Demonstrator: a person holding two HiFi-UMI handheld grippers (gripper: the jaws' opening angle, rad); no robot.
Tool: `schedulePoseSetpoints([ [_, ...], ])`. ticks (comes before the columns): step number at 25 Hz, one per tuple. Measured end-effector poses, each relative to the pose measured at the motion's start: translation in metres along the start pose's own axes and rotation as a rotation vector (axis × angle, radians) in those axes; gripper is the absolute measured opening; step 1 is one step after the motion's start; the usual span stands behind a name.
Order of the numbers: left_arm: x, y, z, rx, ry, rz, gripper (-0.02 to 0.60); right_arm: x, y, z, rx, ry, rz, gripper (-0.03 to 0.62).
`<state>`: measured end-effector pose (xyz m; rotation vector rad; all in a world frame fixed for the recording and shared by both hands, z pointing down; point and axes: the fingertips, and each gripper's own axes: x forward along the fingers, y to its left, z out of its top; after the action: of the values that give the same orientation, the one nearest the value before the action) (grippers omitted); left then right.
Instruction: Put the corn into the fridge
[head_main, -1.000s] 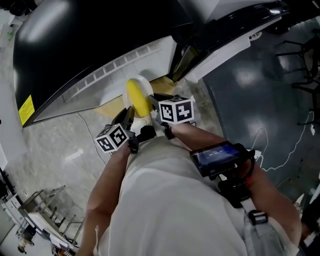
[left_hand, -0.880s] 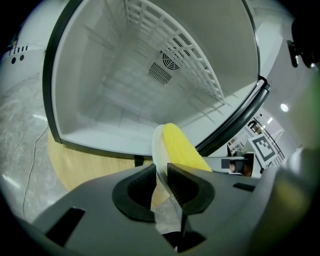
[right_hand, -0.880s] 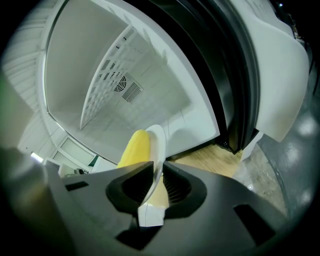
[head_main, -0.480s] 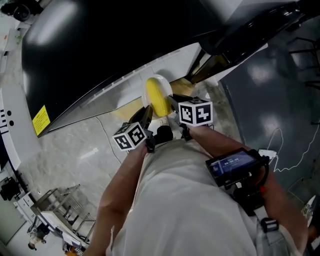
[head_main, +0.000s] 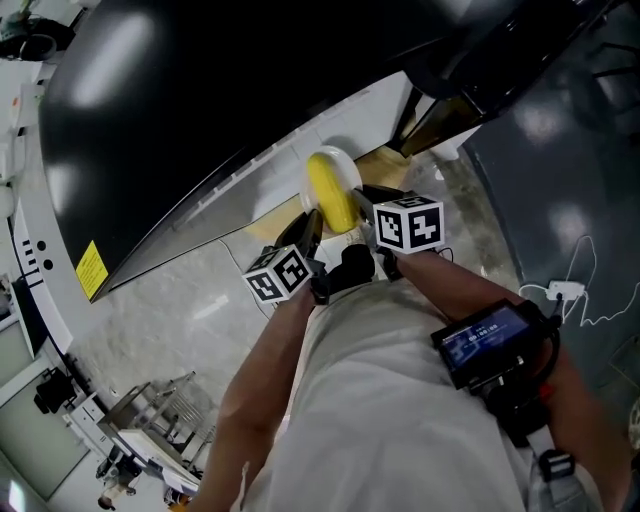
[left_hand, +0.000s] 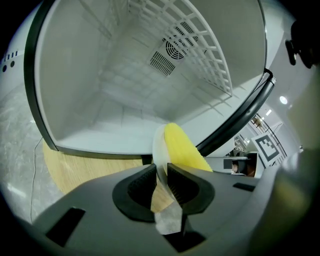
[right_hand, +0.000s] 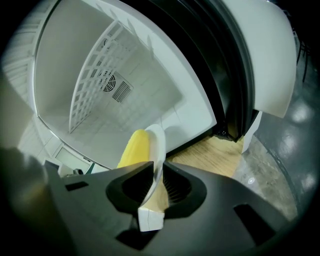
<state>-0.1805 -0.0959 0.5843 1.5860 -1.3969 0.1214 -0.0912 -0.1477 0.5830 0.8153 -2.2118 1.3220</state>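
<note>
A yellow corn cob lies on a white plate held in front of the open fridge. My left gripper is shut on the plate's left rim and my right gripper on its right rim. In the left gripper view the corn sits right of the pinched plate rim, with the jaws closed on it. In the right gripper view the corn is left of the plate rim, gripped by the right gripper. Beyond lies the white fridge interior.
A white wire shelf runs inside the fridge. The fridge door stands open at the right. A light wooden board lies below the fridge opening. A metal rack stands at lower left, and a white cable trails on the dark floor.
The plate with the corn has shifted up and to the right in the head view, staying in front of the fridge opening. Both grippers keep their hold on the plate.
</note>
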Motion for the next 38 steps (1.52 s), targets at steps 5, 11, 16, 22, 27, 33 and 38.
schedulePoseSetpoints([
  [5,0.005,0.001,0.007,0.024,-0.005,0.005,0.064,0.003,-0.003,0.006,0.014,-0.029,-0.019,0.061],
  [11,0.017,0.009,0.014,0.021,-0.017,0.001,0.063,0.015,-0.008,0.013,0.010,-0.052,-0.033,0.061],
  [16,0.026,0.015,0.021,0.032,-0.040,0.039,0.063,0.024,-0.012,0.020,0.017,-0.068,-0.053,0.061],
  [22,0.036,0.018,0.037,0.029,-0.086,0.063,0.063,0.032,-0.014,0.035,0.024,-0.105,-0.073,0.061],
  [27,0.046,0.024,0.051,0.048,-0.099,0.072,0.063,0.044,-0.017,0.048,0.028,-0.134,-0.092,0.061],
  [33,0.058,0.023,0.066,0.074,-0.101,0.089,0.063,0.047,-0.023,0.058,0.088,-0.159,-0.104,0.061],
  [38,0.067,0.019,0.077,0.107,-0.099,0.091,0.063,0.049,-0.027,0.070,0.078,-0.172,-0.110,0.061],
])
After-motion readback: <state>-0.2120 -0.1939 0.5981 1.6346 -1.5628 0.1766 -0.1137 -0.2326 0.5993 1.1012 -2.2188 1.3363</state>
